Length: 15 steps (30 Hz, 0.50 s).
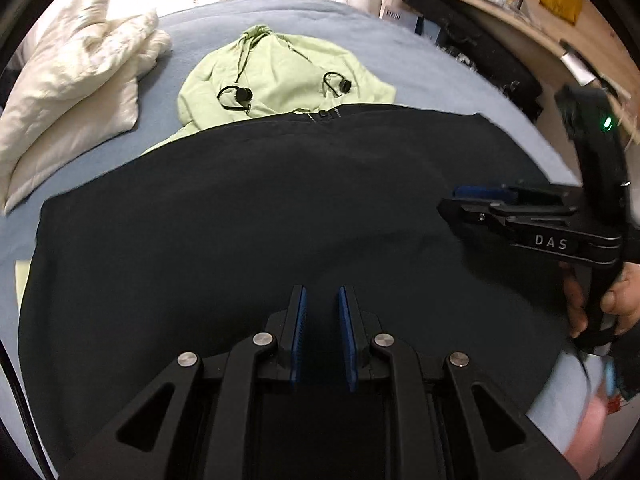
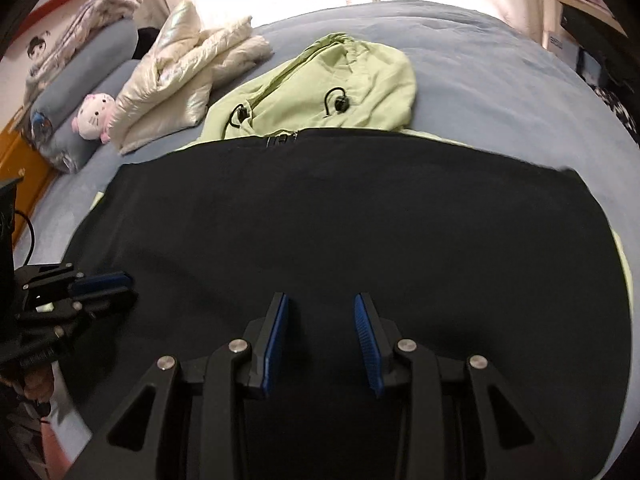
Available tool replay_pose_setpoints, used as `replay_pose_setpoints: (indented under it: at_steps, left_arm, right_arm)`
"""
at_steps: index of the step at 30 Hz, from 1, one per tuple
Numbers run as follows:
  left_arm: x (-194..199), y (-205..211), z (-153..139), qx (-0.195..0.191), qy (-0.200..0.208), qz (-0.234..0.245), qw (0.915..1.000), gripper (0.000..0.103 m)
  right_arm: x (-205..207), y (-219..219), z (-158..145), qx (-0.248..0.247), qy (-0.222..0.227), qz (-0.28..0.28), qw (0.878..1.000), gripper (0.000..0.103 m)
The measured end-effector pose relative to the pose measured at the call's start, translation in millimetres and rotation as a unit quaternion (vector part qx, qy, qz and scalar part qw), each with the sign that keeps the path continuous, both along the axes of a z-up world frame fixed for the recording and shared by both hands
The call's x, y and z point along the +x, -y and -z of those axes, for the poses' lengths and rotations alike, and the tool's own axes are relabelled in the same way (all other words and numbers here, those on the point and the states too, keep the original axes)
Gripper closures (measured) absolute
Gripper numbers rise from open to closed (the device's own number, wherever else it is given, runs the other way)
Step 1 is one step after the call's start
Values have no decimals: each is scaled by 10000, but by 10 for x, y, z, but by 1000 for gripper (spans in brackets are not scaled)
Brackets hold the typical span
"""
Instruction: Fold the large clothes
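Black cloth, a large dark garment [image 1: 280, 208], lies spread flat on the blue bed [image 1: 420, 56] just under and ahead of both claws. The left claw [image 1: 322, 336] has its blue pads slightly apart, with nothing between them; the right claw [image 2: 320, 340] stands wider, also empty, hovering over the cloth. The garment's near edge is hidden behind the claw bodies, so its full shape cannot be made out. Beyond it a light green hoodie [image 1: 288, 68] is partly covered by the black cloth. Farther left lies a cream padded jacket [image 2: 188, 76]. The person's right hand [image 1: 616, 300] is cut off at the frame edge.
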State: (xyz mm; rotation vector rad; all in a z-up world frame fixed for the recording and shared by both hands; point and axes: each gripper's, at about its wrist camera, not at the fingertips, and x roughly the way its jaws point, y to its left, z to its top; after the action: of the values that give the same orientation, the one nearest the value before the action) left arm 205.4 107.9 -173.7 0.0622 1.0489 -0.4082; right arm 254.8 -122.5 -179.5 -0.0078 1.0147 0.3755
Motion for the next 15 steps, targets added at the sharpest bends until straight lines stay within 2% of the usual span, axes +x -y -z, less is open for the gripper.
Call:
replay_pose_setpoints:
  at_steps: [4,15]
  left_arm:
    - [291,22,33,36,-40,-206,9998,89]
    - [1049,-236,62,361,434,-1228,9908,89]
  right_arm:
    - [325,-68,20,-67,16,83,9999,68]
    - [1017,-171,58,-188,212,296,9992,68]
